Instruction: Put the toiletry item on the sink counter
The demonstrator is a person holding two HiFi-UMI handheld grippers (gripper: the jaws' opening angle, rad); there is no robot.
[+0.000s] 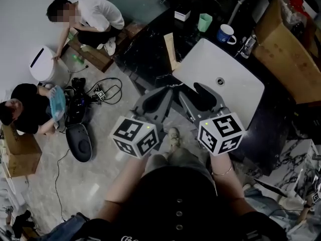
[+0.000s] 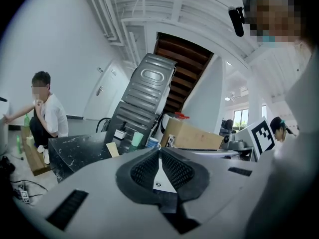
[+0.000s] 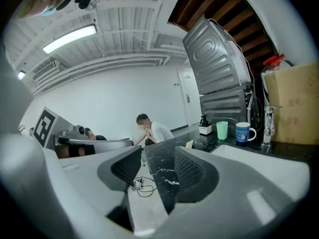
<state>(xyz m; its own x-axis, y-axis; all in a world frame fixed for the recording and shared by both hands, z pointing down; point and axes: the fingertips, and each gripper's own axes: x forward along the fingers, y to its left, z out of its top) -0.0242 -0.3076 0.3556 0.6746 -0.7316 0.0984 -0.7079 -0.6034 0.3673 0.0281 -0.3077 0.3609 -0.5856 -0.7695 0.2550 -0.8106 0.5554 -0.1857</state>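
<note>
Hovering at basin (image 1: 200,69) edge: left gripper (image 2: 159,150) sitting pinched tip to tip, empty; right gripper (image 3: 158,154) gaping, empty. Likely toiletry item, green cup (image 1: 204,22), standing on counter (image 1: 149,51) near mug (image 1: 226,33). Probably handling light, stiff, slick; best pinching across wall below rim.

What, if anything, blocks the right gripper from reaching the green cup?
Likely yes: the right gripper is open and empty, only the bare white basin lies before the green cup, and the blue mug stands apart.

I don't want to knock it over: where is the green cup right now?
In the head view the green cup stands on the dark counter beyond the white sink, just left of the blue mug.
</note>
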